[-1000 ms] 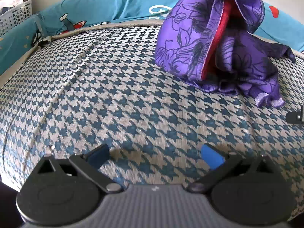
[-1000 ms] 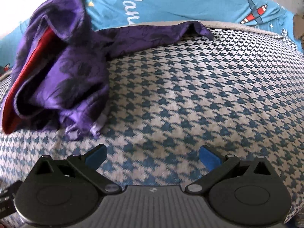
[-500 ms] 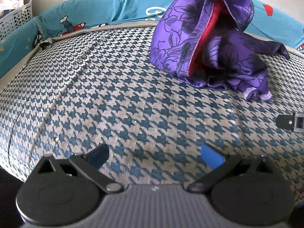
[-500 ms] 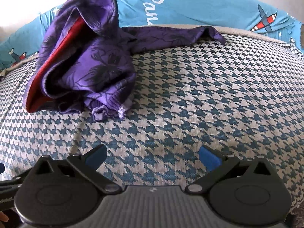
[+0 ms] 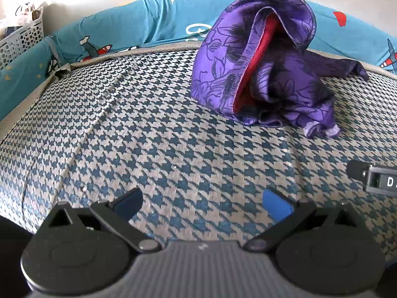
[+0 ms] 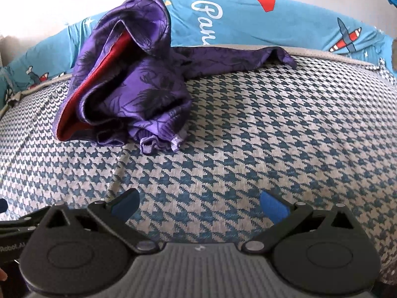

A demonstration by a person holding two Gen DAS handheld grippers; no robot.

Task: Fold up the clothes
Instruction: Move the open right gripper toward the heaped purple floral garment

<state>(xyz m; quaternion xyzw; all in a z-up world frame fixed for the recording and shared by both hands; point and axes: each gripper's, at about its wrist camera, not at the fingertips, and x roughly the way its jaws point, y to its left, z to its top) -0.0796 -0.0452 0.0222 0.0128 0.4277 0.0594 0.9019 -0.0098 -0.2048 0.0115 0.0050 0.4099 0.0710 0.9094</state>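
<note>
one purple heap, two empty tools

some things are hard to see. the purple garment [image 5: 268, 74] is bunched up in a lump, so you cannot tell what kind of clothing it is. its red inside [image 5: 255, 57] shows only as a strip in the fold. one long part of it, maybe a sleeve, stretches away toward the blue cushion [image 6: 273, 24] at the back. the white word on that cushion is cut off by the cloth, and only "par" can be read. a white basket [image 5: 22, 37] peeks in at the far left edge of the left view, and most of it is cut off. what is in it is too blurry to tell.

there is one garment. it lies on the checked cover [image 5: 148, 136], near the back edge, not folded. it sits well apart from both tools.

there are two tools. the left tool [image 5: 202, 203] has its two blue fingers spread wide and holds nothing. the right tool [image 6: 198, 204] is spread just as wide and also holds nothing. both hover low over the bare checked cover. in the left view a bit of the right tool pokes in at the right edge, and in the right view a bit of the left tool shows at the lower left.
</note>
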